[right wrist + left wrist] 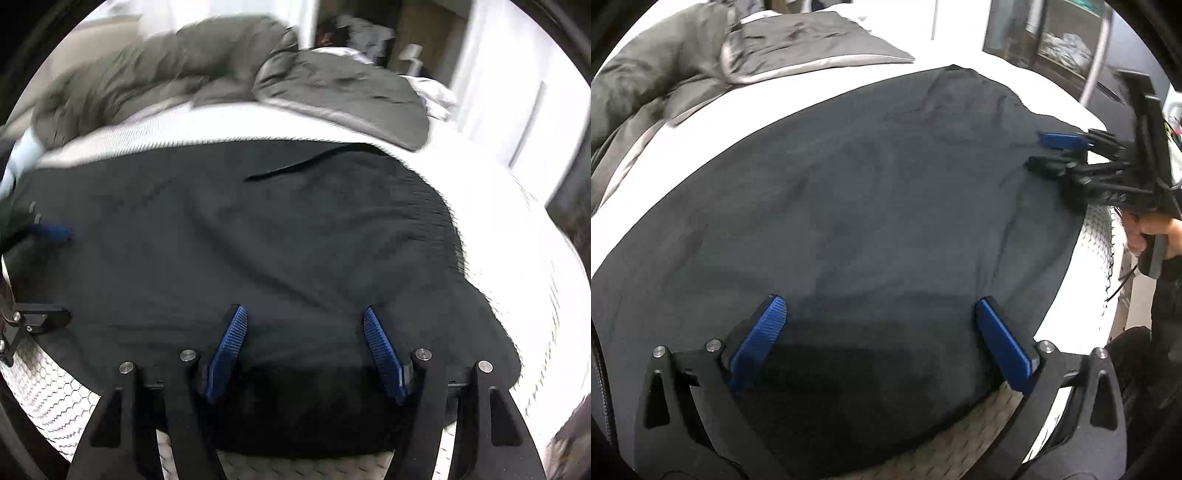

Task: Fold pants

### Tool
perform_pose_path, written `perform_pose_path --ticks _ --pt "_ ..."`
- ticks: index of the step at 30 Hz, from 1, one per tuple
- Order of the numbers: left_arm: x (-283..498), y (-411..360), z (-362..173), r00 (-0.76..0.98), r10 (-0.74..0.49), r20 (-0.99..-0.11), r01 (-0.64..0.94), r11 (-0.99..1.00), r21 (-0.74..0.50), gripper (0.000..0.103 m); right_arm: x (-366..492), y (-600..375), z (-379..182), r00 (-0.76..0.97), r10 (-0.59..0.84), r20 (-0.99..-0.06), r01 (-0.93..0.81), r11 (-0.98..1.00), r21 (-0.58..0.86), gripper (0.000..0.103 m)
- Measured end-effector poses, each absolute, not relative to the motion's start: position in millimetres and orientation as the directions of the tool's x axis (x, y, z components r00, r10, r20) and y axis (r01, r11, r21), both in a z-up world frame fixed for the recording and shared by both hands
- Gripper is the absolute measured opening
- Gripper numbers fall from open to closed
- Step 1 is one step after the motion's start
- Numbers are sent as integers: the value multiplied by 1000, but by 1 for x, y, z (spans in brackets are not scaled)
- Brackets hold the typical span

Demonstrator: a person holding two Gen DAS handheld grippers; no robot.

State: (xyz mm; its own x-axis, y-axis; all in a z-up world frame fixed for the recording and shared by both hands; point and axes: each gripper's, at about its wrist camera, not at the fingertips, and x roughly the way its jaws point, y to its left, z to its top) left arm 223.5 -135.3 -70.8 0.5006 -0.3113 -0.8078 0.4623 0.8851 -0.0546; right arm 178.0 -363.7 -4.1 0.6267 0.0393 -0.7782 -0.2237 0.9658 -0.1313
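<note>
Pants (849, 206) lie spread flat across the near part of the bed (960, 55), a dark slab of cloth whose long axis runs side to side along the mattress edge, so that each hand works near one end. Both grippers hang over the near hem, pointing down and forward across the cloth toward the far edge. The left gripper (882, 343) has its blue pads spread wide above the fabric with nothing pinched between them. The right gripper (306, 350) also stands apart, narrower than the left, the cloth passing under its pads rather than being clamped; seen from the left wrist view it sits at the cloth's right-hand end, right at the mattress corner. Neither hand is clearly nearer to the hem; both look about equally placed for a pinch at it.

Which end is waistband and which is leg cuffs is hard to tell, as motion blur smears both views. A grey duvet (332, 85) is heaped well beyond the pants. Each fisheye rim cuts off the cloth's outer corners.
</note>
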Motion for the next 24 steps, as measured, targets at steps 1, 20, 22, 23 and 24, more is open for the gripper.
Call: perform_pose_path --ticks 1,20,22,23,24 --pt "220 -126 -70 511 -296 -807 439 897 -51 102 173 -364 1 639 47 -768 -213 970 -118 67" --pt "162 97 -69 571 -31 -821 25 999 -20 99 162 -259 -19 534 95 -840 -376 917 -136 87" --pt "155 110 -59 598 -59 -799 20 998 -59 97 160 -265 -11 541 121 -832 -362 927 -101 87" --pt "155 112 -54 614 -73 -786 17 997 -80 97 162 -260 -7 557 121 -822 -354 930 -102 87" --pt "157 112 -48 629 -80 -773 11 995 -95 97 161 -253 -1 581 136 -803 -356 929 -100 87"
